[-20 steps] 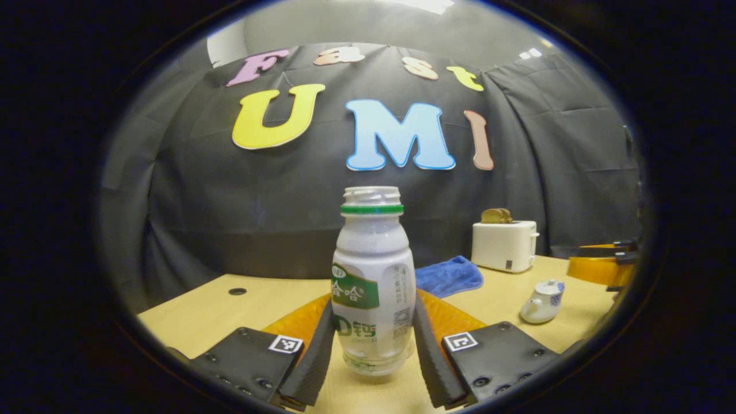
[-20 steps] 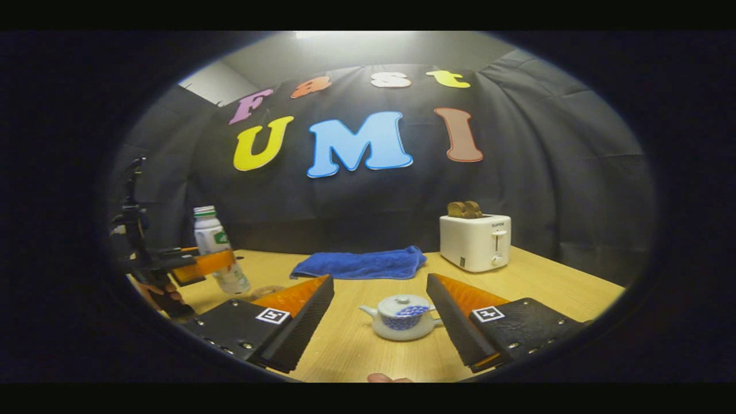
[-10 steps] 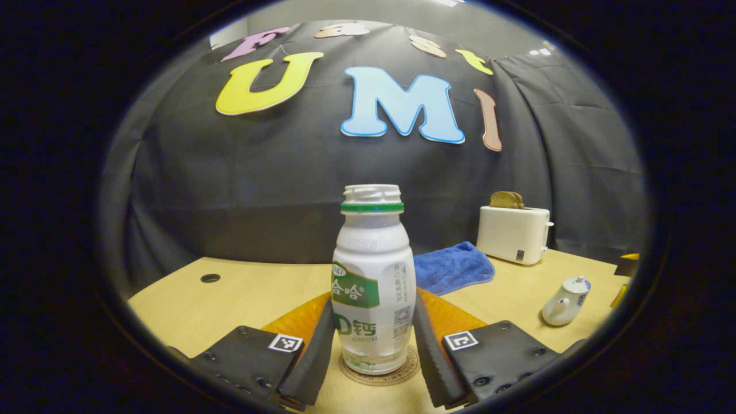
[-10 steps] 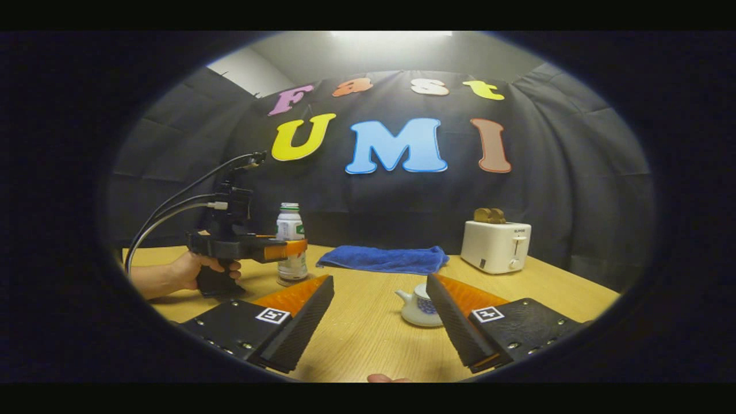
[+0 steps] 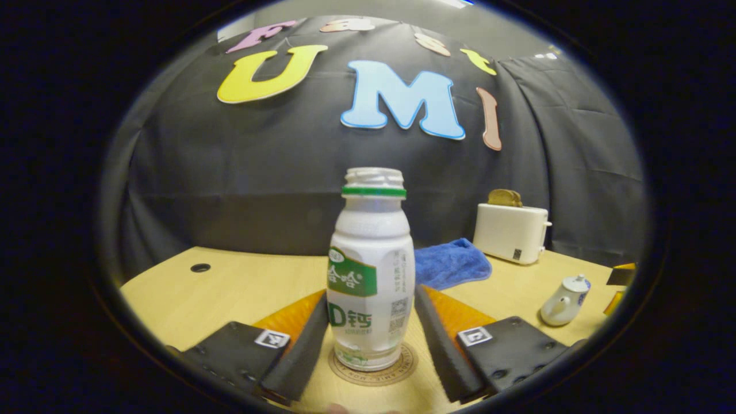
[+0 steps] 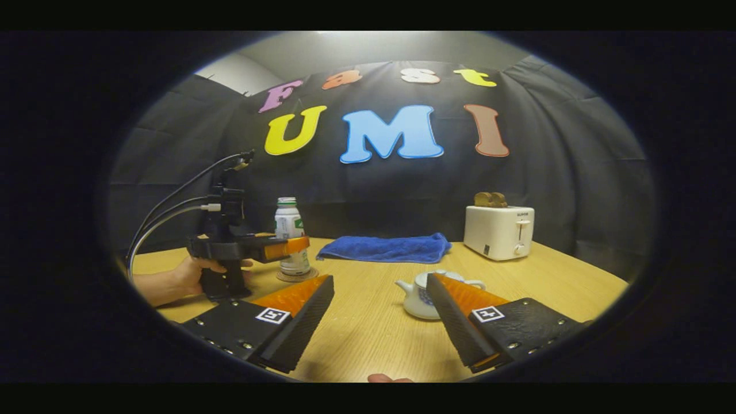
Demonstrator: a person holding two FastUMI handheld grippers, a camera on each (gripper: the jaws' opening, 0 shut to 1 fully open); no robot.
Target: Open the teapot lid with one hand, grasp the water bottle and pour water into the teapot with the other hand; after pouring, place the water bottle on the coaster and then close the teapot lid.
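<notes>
Two grippers are in your hands. Your left gripper [image 5: 371, 345] flanks the white plastic water bottle [image 5: 371, 276] with green label; small gaps show on both sides, so its fingers are parted. That bottle stands upright on the round brown coaster [image 5: 374, 371]. Your right gripper [image 6: 379, 322] is spread wide above the wooden table [image 6: 368, 345], beside the lidded white-and-blue ceramic teapot [image 6: 417, 296].

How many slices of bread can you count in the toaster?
2, side by side, sticking up from the top of the white toaster at the back right of the table: slices. Any deeper inside would be hidden.
</notes>
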